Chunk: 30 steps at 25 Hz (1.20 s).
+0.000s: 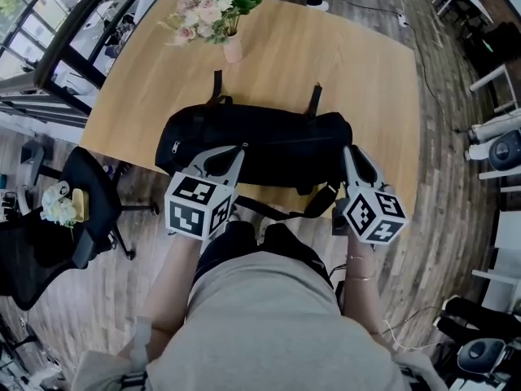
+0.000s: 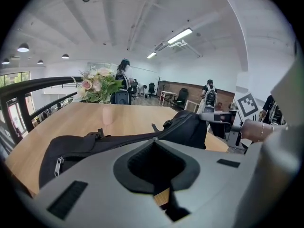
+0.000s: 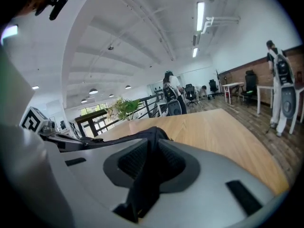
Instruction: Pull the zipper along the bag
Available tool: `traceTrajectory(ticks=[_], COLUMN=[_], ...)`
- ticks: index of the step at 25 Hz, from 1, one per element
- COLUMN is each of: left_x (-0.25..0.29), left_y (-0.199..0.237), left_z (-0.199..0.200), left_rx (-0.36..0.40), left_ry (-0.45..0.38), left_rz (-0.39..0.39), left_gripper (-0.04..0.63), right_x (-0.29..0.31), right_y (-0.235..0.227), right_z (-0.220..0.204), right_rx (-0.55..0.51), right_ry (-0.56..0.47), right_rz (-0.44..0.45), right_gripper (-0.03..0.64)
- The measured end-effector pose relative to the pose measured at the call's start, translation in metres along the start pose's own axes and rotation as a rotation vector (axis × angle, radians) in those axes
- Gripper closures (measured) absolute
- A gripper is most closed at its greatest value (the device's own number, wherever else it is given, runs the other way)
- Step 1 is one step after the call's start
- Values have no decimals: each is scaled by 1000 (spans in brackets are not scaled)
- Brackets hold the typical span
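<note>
A long black bag (image 1: 260, 145) lies across the wooden table (image 1: 326, 63) near its front edge. My left gripper (image 1: 238, 150) reaches the bag's near side left of centre. In the left gripper view its jaws (image 2: 154, 139) are shut, with their tips at the bag's top zipper line (image 2: 123, 137); a pinched zipper pull is not visible. A small zipper pull (image 2: 59, 165) hangs on the bag's left end. My right gripper (image 1: 350, 151) is at the bag's right end. In the right gripper view black bag fabric (image 3: 152, 136) fills the gap between its pads (image 3: 173, 160).
A pink vase of flowers (image 1: 218, 15) stands at the table's far side, behind the bag. A black office chair (image 1: 89, 202) sits left of the table. Two straps (image 1: 313, 100) stick out behind the bag. People stand far off in the room (image 3: 278, 80).
</note>
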<state>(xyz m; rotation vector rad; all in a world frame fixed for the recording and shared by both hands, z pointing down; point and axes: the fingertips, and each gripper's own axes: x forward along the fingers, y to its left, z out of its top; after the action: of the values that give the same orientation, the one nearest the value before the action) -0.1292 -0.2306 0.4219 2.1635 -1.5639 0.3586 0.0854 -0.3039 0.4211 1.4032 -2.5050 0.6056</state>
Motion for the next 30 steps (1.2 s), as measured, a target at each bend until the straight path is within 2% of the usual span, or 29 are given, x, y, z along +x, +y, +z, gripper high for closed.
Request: traceTrajectory(ticks=[3, 7, 12, 16, 18, 20, 24, 30], left_x=[0, 0, 0, 0, 0, -1, -2, -3], left_y=[0, 1, 0, -2, -2, -1, -3, -1], left_z=[-1, -2, 0, 2, 3, 5, 6, 7], left_rx=[-4, -2, -6, -1, 11, 17, 28, 20], left_ry=[-2, -8, -21, -31, -32, -36, -36, -40], left_rz=[-25, -51, -77, -101, -109, -116, -136, -135], left_gripper=[577, 577, 577, 577, 577, 577, 577, 577], right_x=[-1, -4, -12, -19, -14, -5, 15, 38], right_y=[6, 13, 15, 22, 42, 67, 115, 173], right_z=[0, 0, -5, 8, 13, 13, 5, -13], right_rx=[-33, -62, -164, -285, -372, -444, -515, -674], right_ry=[0, 7, 42, -4, -4, 10, 38, 168], right_rz=[-30, -49, -97, -125, -67, 29, 240, 444], right_gripper=[543, 510, 502, 508, 505, 499, 480, 454])
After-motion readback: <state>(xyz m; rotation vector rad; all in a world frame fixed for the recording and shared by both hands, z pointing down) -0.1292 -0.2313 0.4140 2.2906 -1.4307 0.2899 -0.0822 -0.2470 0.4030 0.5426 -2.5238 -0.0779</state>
